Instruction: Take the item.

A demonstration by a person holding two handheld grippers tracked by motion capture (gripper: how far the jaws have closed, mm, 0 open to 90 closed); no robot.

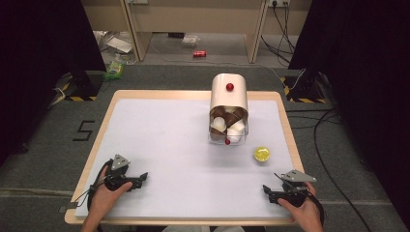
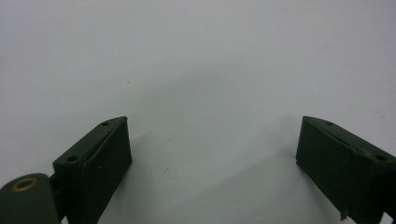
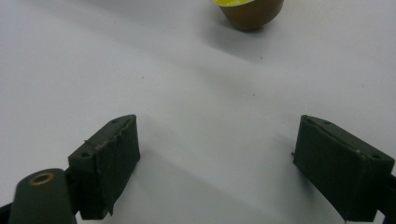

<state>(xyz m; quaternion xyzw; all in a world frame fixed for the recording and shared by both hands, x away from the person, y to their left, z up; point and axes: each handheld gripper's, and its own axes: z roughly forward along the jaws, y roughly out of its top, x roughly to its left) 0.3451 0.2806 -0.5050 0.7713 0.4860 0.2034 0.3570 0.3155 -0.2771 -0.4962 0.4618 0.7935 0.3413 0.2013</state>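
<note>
A white-covered table [image 1: 159, 140] carries a cream capsule dispenser [image 1: 229, 108] at about one o'clock from its centre, brown and white pods in its clear tray. The left gripper [image 1: 141, 180] at seven o'clock and the right gripper [image 1: 267, 191] at five o'clock both rest with jaws wide apart, nothing between them. A yellow-topped capsule [image 1: 261, 153] sits at twelve o'clock from the right gripper, near it.

Dim room around a lit wooden table

A grey carpet floor [image 1: 193, 72] spreads around the white-topped table [image 1: 159, 140]; black curtains [image 1: 43, 43] hang at upper left and right, a pale wooden desk [image 1: 193, 19] stands at top centre, with cables [image 1: 283, 29] trailing at upper right.
</note>
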